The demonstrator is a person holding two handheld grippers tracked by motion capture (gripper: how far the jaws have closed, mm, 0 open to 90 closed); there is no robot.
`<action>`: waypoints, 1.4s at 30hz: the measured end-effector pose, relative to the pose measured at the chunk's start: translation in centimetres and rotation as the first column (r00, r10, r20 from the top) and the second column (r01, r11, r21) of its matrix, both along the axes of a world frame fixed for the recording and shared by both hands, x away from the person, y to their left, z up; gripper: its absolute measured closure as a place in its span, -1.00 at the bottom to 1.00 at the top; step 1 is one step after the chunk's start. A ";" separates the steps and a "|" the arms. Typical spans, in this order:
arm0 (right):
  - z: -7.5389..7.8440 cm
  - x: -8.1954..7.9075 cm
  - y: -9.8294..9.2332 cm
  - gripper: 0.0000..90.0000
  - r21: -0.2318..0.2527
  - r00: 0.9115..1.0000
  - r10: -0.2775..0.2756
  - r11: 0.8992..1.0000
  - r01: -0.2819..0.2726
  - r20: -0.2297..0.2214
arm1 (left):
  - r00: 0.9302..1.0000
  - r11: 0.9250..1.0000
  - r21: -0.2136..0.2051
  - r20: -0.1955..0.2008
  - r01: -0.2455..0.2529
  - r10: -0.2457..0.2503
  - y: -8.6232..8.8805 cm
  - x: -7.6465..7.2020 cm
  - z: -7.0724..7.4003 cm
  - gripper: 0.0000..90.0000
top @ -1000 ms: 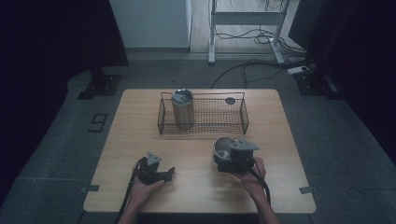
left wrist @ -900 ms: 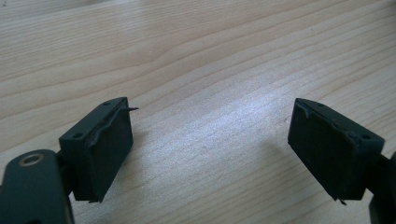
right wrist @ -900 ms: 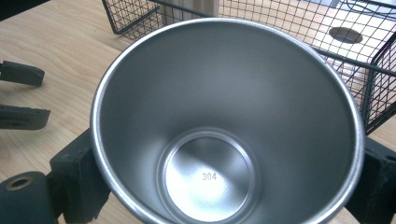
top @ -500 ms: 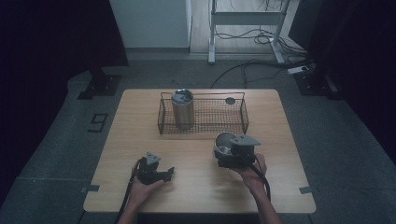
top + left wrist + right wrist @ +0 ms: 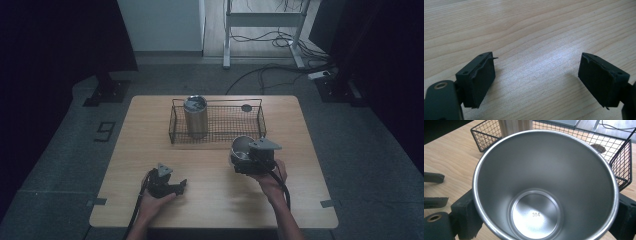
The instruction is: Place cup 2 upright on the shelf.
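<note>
Right gripper (image 5: 245, 159) was clamped round the steel cup (image 5: 544, 185) just in front of the wire basket (image 5: 218, 131), probably to drop it in, while left gripper (image 5: 172, 188) sat wide open, empty.

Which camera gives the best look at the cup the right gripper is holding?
The right gripper view: the cup is seen from above, open and empty, with "304" stamped on its bottom and the fingers against its sides. The high view shows it small, partly hidden behind the right gripper.
</note>
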State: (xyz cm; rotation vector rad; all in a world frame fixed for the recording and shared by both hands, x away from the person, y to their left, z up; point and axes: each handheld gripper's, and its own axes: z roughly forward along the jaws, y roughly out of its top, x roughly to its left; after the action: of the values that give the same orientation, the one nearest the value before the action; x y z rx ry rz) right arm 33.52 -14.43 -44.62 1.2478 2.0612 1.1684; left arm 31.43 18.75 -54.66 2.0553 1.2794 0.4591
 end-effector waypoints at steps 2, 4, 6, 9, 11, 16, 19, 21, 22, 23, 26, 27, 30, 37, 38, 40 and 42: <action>0.1 0.1 0.1 -0.84 0.004 1.000 -0.002 1.000 0.002 -0.004 | 1.000 1.000 0.001 0.000 -0.002 0.002 0.0 0.0 0.0 -0.68; 0.1 0.3 0.2 -0.84 0.003 1.000 -0.002 1.000 0.002 -0.002 | 1.000 1.000 0.002 0.000 -0.002 0.002 0.0 0.0 0.0 -0.68; 0.2 0.4 0.3 -0.84 0.002 1.000 -0.007 1.000 0.007 -0.003 | 1.000 1.000 0.003 -0.001 0.000 0.000 0.0 0.0 0.0 -0.68; 0.5 0.8 0.4 -0.84 -0.003 1.000 -0.007 1.000 0.007 -0.013 | 1.000 1.000 0.003 0.000 0.000 0.000 0.0 0.0 0.0 -0.68; 0.6 1.0 0.5 -0.84 -0.003 1.000 -0.008 1.000 0.008 -0.015 | 1.000 1.000 0.000 -0.001 0.001 -0.001 0.0 0.0 0.0 -0.68; 0.9 1.3 0.4 -0.84 -0.003 1.000 -0.013 1.000 0.013 -0.016 | 1.000 1.000 0.003 -0.001 0.003 -0.003 0.0 0.0 0.0 -0.68; 1.2 1.6 0.3 -0.84 0.002 1.000 -0.018 1.000 0.018 -0.014 | 1.000 1.000 0.003 -0.003 0.003 -0.003 0.0 0.0 0.0 -0.68; 1.4 1.7 0.3 -0.84 0.006 1.000 -0.020 1.000 0.020 -0.012 | 1.000 1.000 0.003 -0.001 0.003 -0.003 0.0 0.0 0.0 -0.68; 1.4 1.7 0.3 -0.84 0.006 1.000 -0.020 1.000 0.020 -0.012 | 1.000 1.000 0.003 -0.001 0.003 -0.003 0.0 0.0 0.0 -0.68; 1.5 1.8 0.2 -0.84 0.004 1.000 -0.021 1.000 0.021 -0.011 | 1.000 1.000 0.003 -0.002 0.003 -0.003 0.0 0.0 0.0 -0.68; 1.8 2.0 0.2 -0.84 0.011 1.000 -0.014 1.000 0.014 -0.007 | 1.000 1.000 0.003 -0.001 0.001 -0.001 0.0 0.0 0.0 -0.68; 1.9 2.1 0.1 -0.84 0.013 1.000 -0.015 1.000 0.015 -0.007 | 1.000 1.000 0.003 -0.001 0.001 -0.001 0.0 0.0 0.0 -0.68; 2.1 2.5 0.0 -0.84 0.009 1.000 -0.021 1.000 0.021 -0.008 | 1.000 1.000 0.003 -0.001 0.002 -0.002 0.0 -0.1 0.0 -0.68; 2.6 3.6 -0.1 -0.84 0.021 1.000 -0.026 0.999 0.027 -0.016 | 1.000 1.000 0.006 -0.001 0.003 -0.003 0.0 -0.1 0.0 -0.68; 2.8 3.8 -0.1 -0.84 0.018 0.999 -0.028 0.999 0.029 -0.017 | 1.000 1.000 0.003 -0.001 0.002 -0.002 0.0 -0.1 0.0 -0.68; 2.9 4.1 -0.1 -0.84 0.018 0.999 -0.028 0.999 0.028 -0.017 | 1.000 1.000 0.006 0.000 0.003 -0.003 0.0 -0.1 0.0 -0.68; 3.1 4.3 -0.1 -0.84 0.014 0.999 -0.032 0.999 0.032 -0.018 | 1.000 1.000 0.005 -0.001 0.002 -0.002 0.0 -0.1 0.0 -0.68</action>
State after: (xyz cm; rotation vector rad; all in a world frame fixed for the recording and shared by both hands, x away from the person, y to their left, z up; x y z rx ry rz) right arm 37.80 -14.53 -41.53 1.2976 2.0418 1.1630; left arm 31.37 18.75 -54.66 2.0610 1.2777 0.4600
